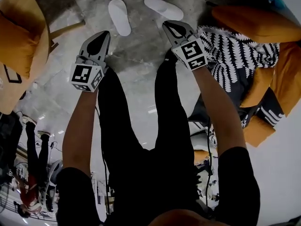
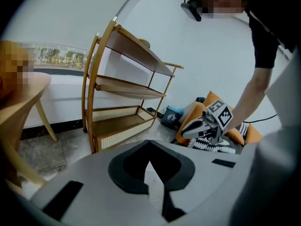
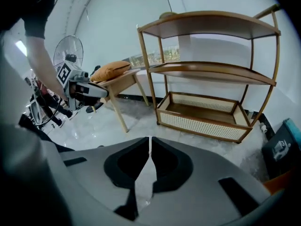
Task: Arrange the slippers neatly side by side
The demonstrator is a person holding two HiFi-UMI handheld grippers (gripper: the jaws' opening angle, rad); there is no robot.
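Slippers in sight: two white ones are spotted on the grey floor [image 1: 141,60], at the top of the head view. The first slipper [image 1: 119,17] is laid almost straight up and down the picture. The second slipper [image 1: 163,7] is set at a slant to its right. The pair is near but apart, and not lined up.

The left gripper [image 1: 104,35] is pointed at the first slipper and held just short of it. Its jaws are seen clenched tip to tip, with nothing between them. The right gripper [image 1: 168,25] is held just below the second slipper. Its jaws are closed to a hairline slit and are likewise empty. Neither slipper is touched.

A black-and-white patterned cloth [image 1: 235,55] is draped beside an orange cushion [image 1: 254,25] at the right. A wooden shelf rack [image 2: 127,88] against the white wall is caught by both gripper views. A standing fan [image 3: 68,51] is picked up by the right gripper view.
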